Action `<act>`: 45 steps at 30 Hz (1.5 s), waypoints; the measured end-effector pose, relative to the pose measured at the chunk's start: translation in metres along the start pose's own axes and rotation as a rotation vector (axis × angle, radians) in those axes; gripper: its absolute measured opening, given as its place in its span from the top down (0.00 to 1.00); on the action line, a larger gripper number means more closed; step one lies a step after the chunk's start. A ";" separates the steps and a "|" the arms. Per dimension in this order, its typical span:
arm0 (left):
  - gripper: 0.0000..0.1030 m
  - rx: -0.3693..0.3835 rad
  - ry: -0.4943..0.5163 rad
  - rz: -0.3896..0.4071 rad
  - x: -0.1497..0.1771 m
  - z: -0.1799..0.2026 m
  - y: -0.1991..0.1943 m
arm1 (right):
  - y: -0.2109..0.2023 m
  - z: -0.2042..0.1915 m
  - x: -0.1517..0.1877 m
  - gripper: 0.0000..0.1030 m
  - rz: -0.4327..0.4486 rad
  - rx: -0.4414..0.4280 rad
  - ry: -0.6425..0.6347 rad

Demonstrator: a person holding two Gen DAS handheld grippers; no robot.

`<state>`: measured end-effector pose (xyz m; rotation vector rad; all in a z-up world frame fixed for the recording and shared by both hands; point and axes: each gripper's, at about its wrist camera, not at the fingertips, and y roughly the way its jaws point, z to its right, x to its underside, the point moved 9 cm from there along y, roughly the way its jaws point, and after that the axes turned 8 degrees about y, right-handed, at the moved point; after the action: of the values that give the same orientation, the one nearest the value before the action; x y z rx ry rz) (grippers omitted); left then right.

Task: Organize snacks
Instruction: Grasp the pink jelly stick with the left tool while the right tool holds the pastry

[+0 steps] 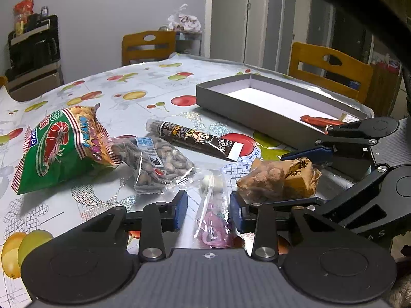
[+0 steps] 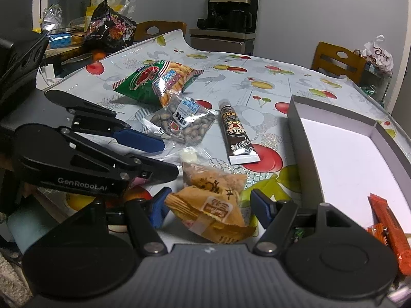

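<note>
Two jaws open: left gripper (image 1: 208, 209) straddles clear lollipop packet (image 1: 213, 205); right gripper (image 2: 208, 205) straddles tan snack packet (image 2: 213, 205).

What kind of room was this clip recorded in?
Most likely a home dining area: a table under a fruit-print cover, wooden chairs around it, and a coffee maker on a cabinet by the wall.

Five snack packets lie at the table's (image 1: 143, 82) middle, one grey box (image 1: 262, 107) toward two o'clock, and two wooden chairs (image 1: 148, 46) stand behind.
</note>
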<state>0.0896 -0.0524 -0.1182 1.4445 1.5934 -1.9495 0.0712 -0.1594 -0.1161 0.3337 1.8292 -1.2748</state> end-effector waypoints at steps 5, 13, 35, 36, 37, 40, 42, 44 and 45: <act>0.70 -0.006 -0.007 0.001 0.001 -0.002 -0.001 | 0.000 -0.001 0.000 0.34 0.006 -0.006 0.010; 0.79 -0.011 -0.014 0.005 0.001 -0.004 -0.002 | -0.001 0.000 -0.001 0.47 0.019 -0.012 0.025; 0.87 -0.045 0.035 0.089 -0.014 0.001 -0.028 | -0.016 -0.002 -0.011 0.59 0.073 -0.058 0.053; 0.87 -0.046 0.036 0.091 -0.015 0.001 -0.028 | -0.017 -0.003 -0.012 0.59 0.074 -0.061 0.052; 0.87 -0.047 0.038 0.095 -0.016 0.002 -0.029 | -0.018 -0.003 -0.012 0.59 0.077 -0.063 0.052; 0.88 -0.047 0.042 0.096 -0.017 0.003 -0.030 | -0.018 -0.004 -0.011 0.60 0.070 -0.061 0.037; 0.88 -0.048 0.040 0.097 -0.017 0.003 -0.030 | -0.019 -0.006 -0.009 0.60 0.069 -0.061 0.024; 0.88 -0.047 0.043 0.098 -0.018 0.003 -0.031 | -0.021 -0.006 -0.010 0.60 0.076 -0.073 0.033; 0.88 -0.049 0.045 0.100 -0.019 0.003 -0.031 | -0.022 -0.006 -0.011 0.60 0.082 -0.075 0.038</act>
<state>0.0752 -0.0500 -0.0846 1.5278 1.5450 -1.8229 0.0611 -0.1617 -0.0929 0.3901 1.8706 -1.1473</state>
